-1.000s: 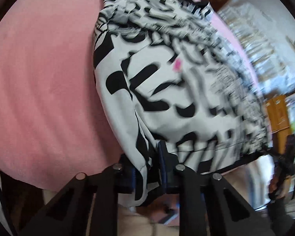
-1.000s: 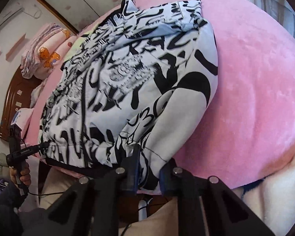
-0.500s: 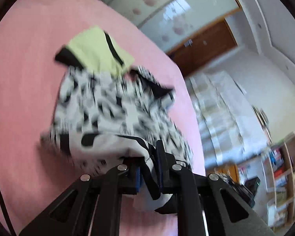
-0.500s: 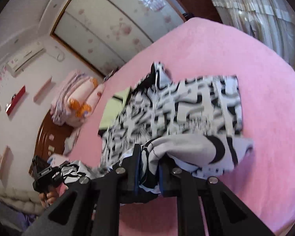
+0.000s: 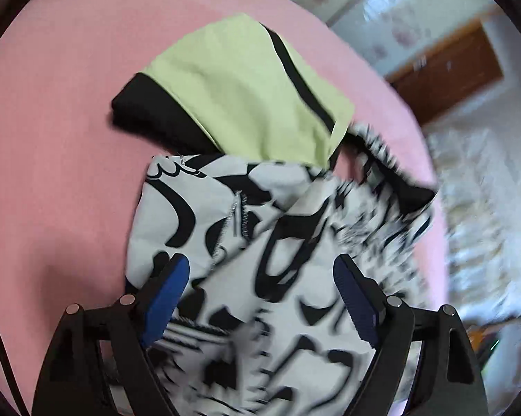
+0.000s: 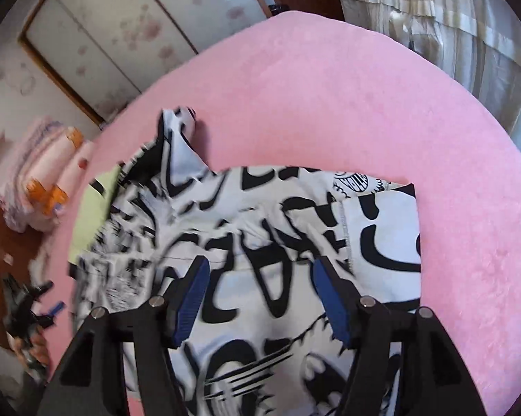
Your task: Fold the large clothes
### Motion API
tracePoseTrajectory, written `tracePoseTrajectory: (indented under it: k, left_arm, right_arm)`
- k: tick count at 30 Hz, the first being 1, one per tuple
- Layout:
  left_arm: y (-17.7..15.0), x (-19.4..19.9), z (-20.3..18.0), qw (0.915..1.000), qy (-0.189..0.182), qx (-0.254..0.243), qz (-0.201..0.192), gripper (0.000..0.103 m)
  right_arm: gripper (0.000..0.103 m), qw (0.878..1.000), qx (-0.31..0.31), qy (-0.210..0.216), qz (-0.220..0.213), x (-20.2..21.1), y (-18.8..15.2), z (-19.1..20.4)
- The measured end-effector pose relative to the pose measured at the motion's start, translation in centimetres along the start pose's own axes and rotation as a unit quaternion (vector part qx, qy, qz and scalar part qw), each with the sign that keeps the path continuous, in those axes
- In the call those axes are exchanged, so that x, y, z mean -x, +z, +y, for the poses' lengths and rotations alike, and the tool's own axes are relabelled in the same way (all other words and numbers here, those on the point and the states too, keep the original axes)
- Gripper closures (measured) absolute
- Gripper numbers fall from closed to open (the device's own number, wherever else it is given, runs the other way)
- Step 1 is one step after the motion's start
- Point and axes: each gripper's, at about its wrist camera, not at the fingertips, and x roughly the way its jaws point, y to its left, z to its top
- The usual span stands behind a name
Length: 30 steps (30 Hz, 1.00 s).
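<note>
A pink bed (image 5: 52, 138) fills most of both views beyond the fingers. On it lies the black-and-white printed garment (image 5: 260, 242), spread under and ahead of both grippers; its cloth is blurred toward one side in each view. Past the left gripper's fingertips a folded green garment (image 5: 246, 97) with black trim touches the printed garment's far edge.

The left gripper (image 5: 260, 277) stands released, its jaws just opened wide; the cloth shows between the blue pads (image 5: 167, 294), which do not press on it. The right gripper (image 6: 260, 277) is likewise released, its jaws just opened, cloth lying between its fingers unpinched. Far to the left of the right fingers, pink pillows (image 6: 42, 173) sit at the bed's edge.
</note>
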Motion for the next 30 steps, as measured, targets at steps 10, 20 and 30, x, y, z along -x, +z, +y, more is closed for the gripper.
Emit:
tracePoseTrajectory:
  k: [10,20,30]
  left_arm:
    - [-0.5,-5.2,-2.7,0.9828,0.071,-0.165,0.042,0.021]
    - [-2.0,-6.2,-5.5,0.9679,0.113,-0.224,0.012,0.095]
    - [-0.8,-0.3,-7.1,0.9728,0.096,-0.192,-0.086,0.097]
  right_arm:
    - [0.040,0.991,0.091,-0.090,0.045,-6.7,1.2,-1.3]
    - [0.095,0.985,0.140,-0.092,0.051,-7.6,-0.4,-0.1]
    - [0.097,0.990,0.095,-0.065,-0.088,0.6,0.7,1.2]
